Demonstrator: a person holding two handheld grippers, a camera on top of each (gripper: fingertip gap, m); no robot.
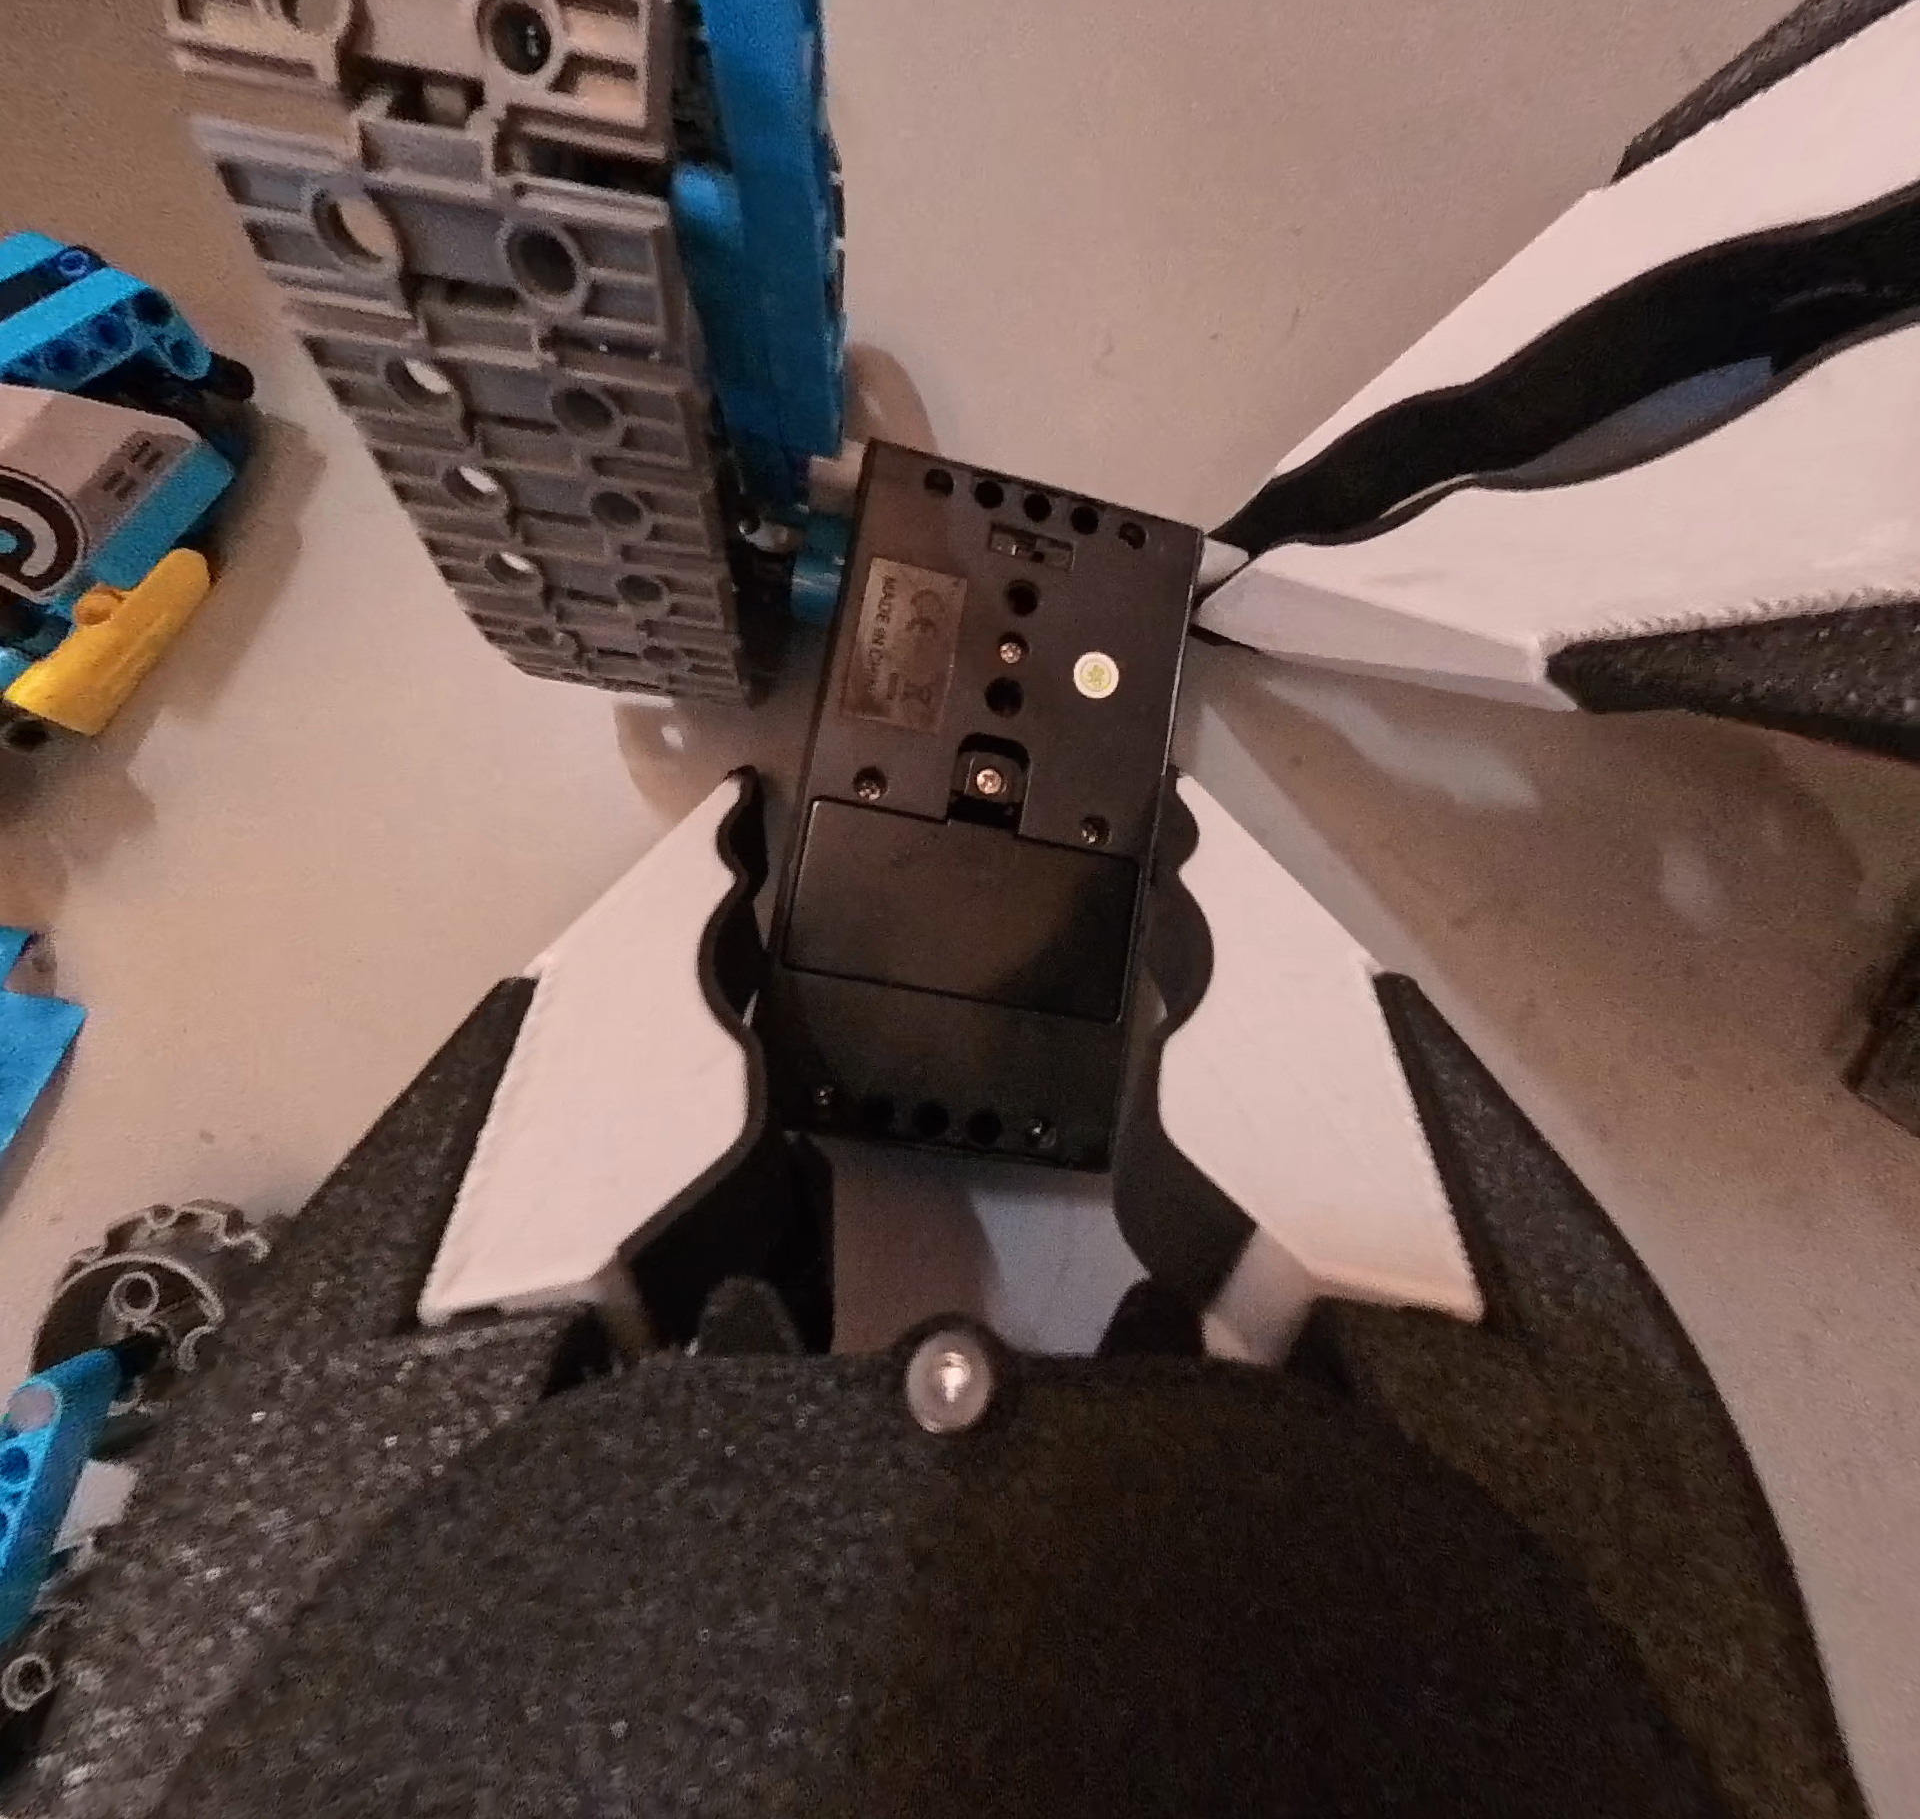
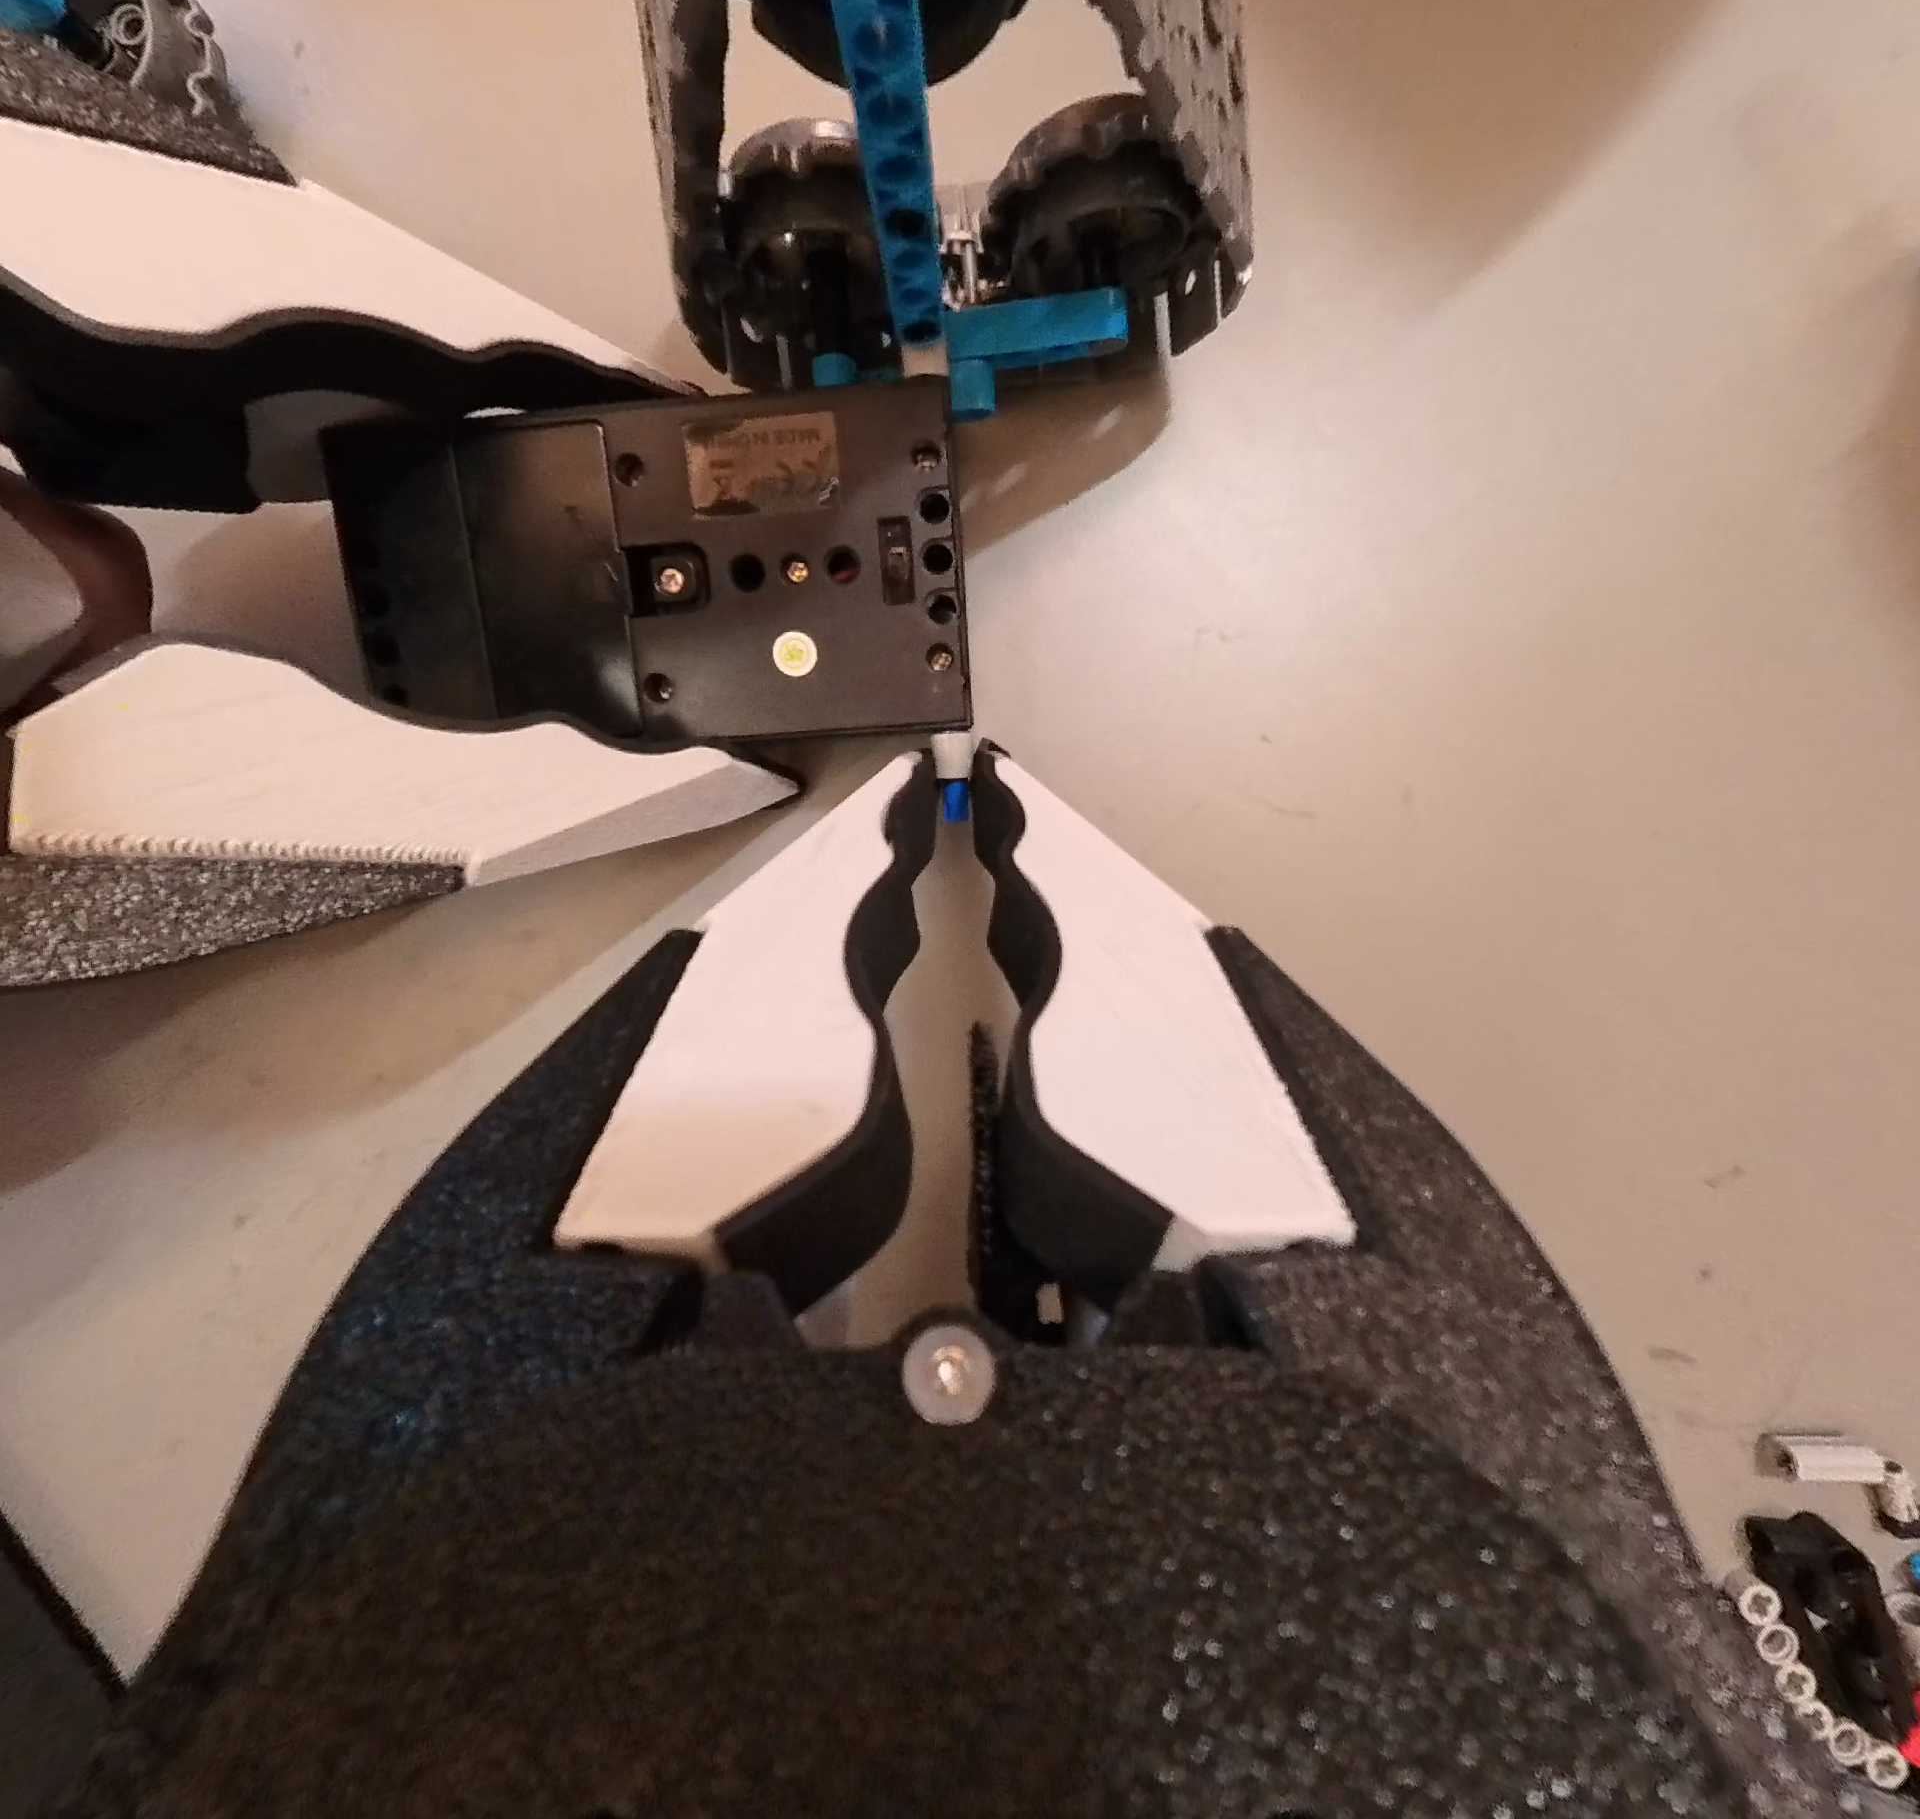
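Note:
My left gripper (image 1: 961, 782) is shut on a black battery box (image 1: 997, 730) with screw holes and a small sticker, holding it above the table. A grey tank-tread unit (image 1: 468, 315) with a blue beam (image 1: 769, 211) hangs from the box's far left side. My right gripper (image 2: 954, 756) is shut on a small white and blue pin (image 2: 952, 782) at the box's near corner (image 2: 727, 574). The right gripper's tips show in the left wrist view (image 1: 1210, 585) against the box's right side. The tread unit (image 2: 935, 159) with black wheels sits beyond the box.
A blue, white and yellow brick assembly (image 1: 94, 543) lies at the left on the beige table (image 1: 1351, 211). A grey gear on a blue beam (image 1: 135, 1291) lies low left. Small loose black, grey and white parts (image 2: 1829, 1561) lie at the right wrist view's lower right.

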